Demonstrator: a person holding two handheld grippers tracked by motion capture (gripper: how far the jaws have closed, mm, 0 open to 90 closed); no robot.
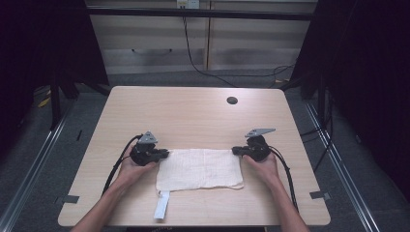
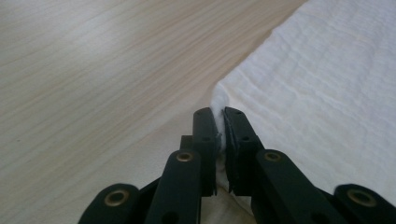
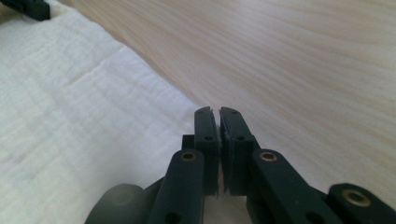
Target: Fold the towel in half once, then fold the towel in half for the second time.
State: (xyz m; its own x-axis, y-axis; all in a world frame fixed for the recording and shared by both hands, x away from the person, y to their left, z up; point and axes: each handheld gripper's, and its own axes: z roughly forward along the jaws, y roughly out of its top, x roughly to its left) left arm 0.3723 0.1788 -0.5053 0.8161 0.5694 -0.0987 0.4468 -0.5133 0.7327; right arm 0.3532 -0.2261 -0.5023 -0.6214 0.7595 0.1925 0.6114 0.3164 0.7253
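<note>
Pale wood-grain table [image 1: 193, 111] carries all the work; a small dark round hole [image 1: 232, 100] sits in its far right part. On the near half lies a white woven cloth [image 1: 199, 169], spread flat, with a narrow white tag [image 1: 162, 205] trailing from its near left corner toward the table edge.

The left gripper [image 1: 163, 153] sits at the far left corner of the cloth. In the left gripper view its jaws are pressed together with a fold of the cloth's corner [image 2: 219, 105] pinched between them. The right gripper [image 1: 236, 150] sits at the far right corner; in the right gripper view its jaws are also pressed together at the edge of the cloth [image 3: 70, 116].

Judgement: the step in hand is securing both far corners, probably ahead of a fold toward the person. To do it well, both pinches should hold equal depth of fabric, and the hands should lift together and level so the far edge stays straight and the near edge does not drag.

Not determinable: whether the right jaws actually hold fabric, as the pads hide the contact. The tag's print is too small to read.
</note>
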